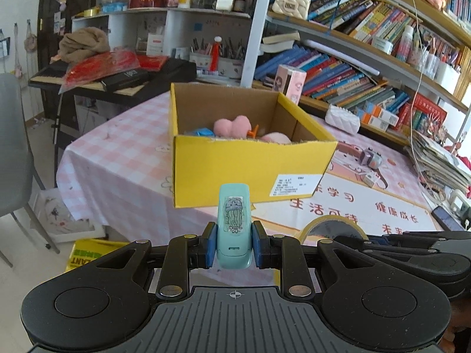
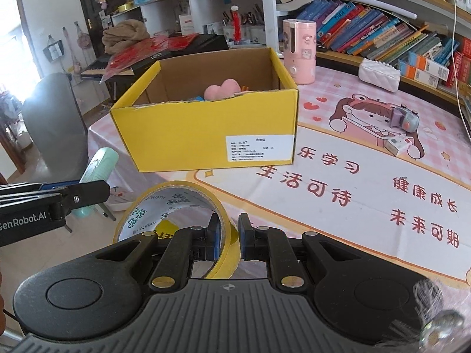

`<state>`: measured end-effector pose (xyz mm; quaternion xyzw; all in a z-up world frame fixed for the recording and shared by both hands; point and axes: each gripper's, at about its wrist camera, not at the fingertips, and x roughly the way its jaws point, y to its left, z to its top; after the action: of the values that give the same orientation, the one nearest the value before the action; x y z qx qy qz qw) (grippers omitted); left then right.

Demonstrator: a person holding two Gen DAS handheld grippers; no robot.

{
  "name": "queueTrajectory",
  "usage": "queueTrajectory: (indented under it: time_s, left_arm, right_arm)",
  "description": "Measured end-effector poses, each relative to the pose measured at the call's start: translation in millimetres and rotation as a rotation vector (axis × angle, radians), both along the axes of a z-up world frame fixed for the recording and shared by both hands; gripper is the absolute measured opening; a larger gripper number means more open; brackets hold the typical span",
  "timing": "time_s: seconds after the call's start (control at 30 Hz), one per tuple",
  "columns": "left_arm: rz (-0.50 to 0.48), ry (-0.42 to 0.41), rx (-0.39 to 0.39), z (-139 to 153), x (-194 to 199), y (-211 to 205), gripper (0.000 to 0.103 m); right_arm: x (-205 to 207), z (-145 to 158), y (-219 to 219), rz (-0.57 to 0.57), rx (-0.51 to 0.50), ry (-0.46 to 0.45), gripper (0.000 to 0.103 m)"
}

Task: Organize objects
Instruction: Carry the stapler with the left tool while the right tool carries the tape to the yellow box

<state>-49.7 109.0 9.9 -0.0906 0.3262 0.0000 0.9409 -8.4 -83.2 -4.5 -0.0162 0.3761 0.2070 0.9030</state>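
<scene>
Ahead of both tools sits the yellow box (image 1: pixel 253 173); we clamp a mint stapler (image 1: pixel 234 226) in the left tool (image 1: pixel 234 248) and a tape roll (image 2: pixel 173 214) in the right tool (image 2: pixel 229 236), ready to drop in.

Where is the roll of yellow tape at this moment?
The roll of yellow tape is held in the right gripper, in front of the yellow box, beside the left gripper.

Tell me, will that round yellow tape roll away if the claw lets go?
Probably, if it lands on edge: the yellow ring-shaped tape roll is round and hollow. It looks light, pinched by one wall in the right claw. Dropped flat inside the yellow cardboard box, it should likely stay put.
</scene>
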Motion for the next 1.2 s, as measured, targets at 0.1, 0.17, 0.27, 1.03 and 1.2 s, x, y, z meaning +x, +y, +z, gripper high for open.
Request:
queueTrajectory:
  time_s: [0.1,0.17,0.27,1.03,1.2]
  left_arm:
    - [0.004,-0.029,-0.024,5,-1,3,0.023]
    - [0.009,-0.052,-0.041,10,1,5,0.023]
    - [0.017,-0.083,-0.063,16,3,7,0.023]
    - [0.127,-0.189,-0.020,41,106,9,0.023]
    - [0.134,-0.147,-0.001,33,130,5,0.023]
  right_arm:
    - [1,3,2,0.003,-0.007,-0.007,0.012]
    - [2,6,3,0.001,0.000,-0.007,0.012]
    - [7,12,2,-0.003,0.010,-0.016,0.012]
    - [143,72,17,0.060,0.076,-0.232,0.012]
    - [175,60,21,0.084,0.041,-0.237,0.012]
